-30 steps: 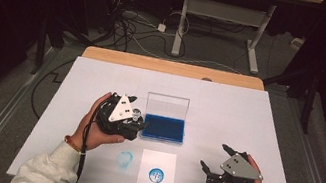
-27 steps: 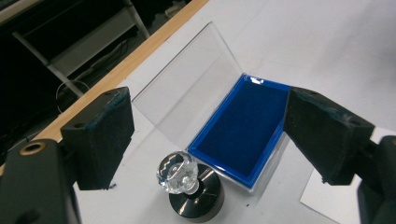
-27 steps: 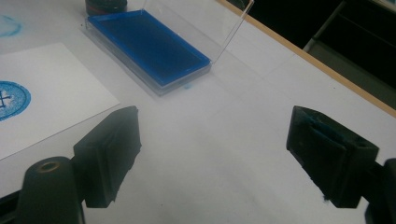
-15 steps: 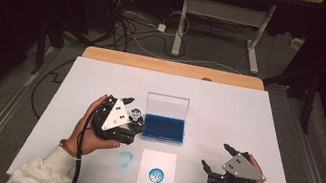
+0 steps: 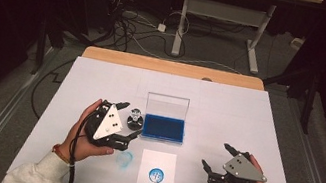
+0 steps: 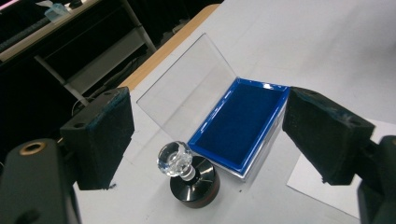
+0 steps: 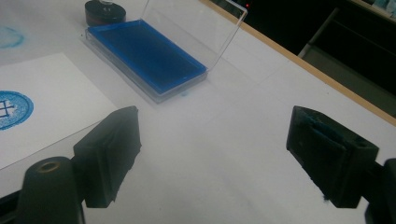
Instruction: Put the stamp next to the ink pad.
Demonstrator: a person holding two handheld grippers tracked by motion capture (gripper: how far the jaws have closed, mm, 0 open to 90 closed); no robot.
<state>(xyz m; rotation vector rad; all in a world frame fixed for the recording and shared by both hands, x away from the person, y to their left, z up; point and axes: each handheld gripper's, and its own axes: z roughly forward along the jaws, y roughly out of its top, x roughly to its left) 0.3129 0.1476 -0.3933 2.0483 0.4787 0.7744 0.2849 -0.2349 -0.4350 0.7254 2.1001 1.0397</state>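
jaws of left gripper [image 6: 205, 140] released, flanking stamp [image 6: 191, 179]; right gripper [image 7: 212, 154] released; stamp face hidden

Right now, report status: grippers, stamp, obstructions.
Left gripper open, jaws either side of the stamp, not touching. Right gripper open, holding nothing. Stamp upright beside the open ink pad. Nothing in the way.

The left gripper [image 6: 205, 140] has its two black jaws wide apart, one at nine o'clock and one at three o'clock, and between them the round stamp [image 6: 190, 176] with its clear knob stands on the white table [image 6: 336, 56], just beside the open blue ink pad [image 6: 243, 123].
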